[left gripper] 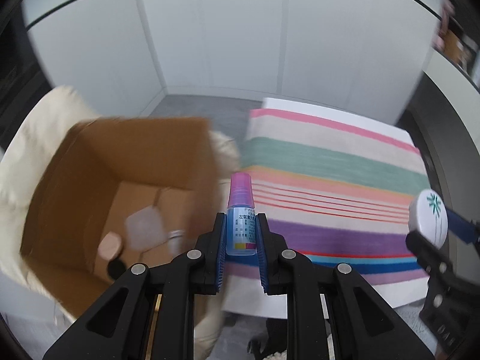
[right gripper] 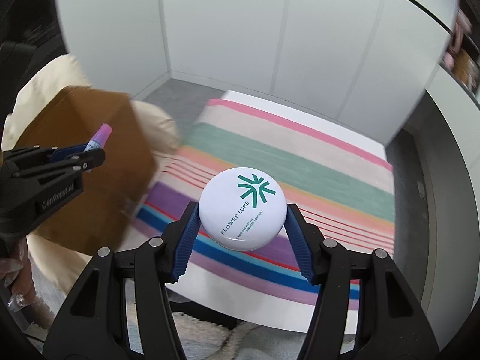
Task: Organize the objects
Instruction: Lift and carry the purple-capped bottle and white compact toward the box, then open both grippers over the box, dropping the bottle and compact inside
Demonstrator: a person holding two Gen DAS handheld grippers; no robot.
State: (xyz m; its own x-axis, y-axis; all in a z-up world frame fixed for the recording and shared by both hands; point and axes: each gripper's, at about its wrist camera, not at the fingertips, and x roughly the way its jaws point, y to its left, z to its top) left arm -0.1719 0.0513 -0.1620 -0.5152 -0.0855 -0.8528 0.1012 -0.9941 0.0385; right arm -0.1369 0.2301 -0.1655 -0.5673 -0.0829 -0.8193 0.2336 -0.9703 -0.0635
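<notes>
- The left gripper point(left gripper: 241, 234) is clamped tight on a small dropper bottle point(left gripper: 240, 216), the blue pads squeezing its labelled body from both sides while the pink cap sticks out beyond the fingertips.
- The right gripper point(right gripper: 243, 225) holds a round white compact point(right gripper: 242, 208) by its rim, one pad on either edge, the flat printed lid facing the camera.
- The cardboard box point(left gripper: 120, 162) sits ahead and to the left of the left fingers, open at the top, with a few small items lying blurred on its floor.
- The striped cloth point(right gripper: 300, 162) lies beyond and beneath the right fingers; nothing else rests on the part in view.
- The step in hand looks like carrying both items to the box. To do it well, I would bring the bottle fully over the opening, past the near wall, before letting go, so the cap does not catch the rim.
- The compact is gripped only at its thin curved rim and could slip, so keep it level and lower it in before easing the pads.
- The bottle is clear blue with printed text and a coloured band near its base.
</notes>
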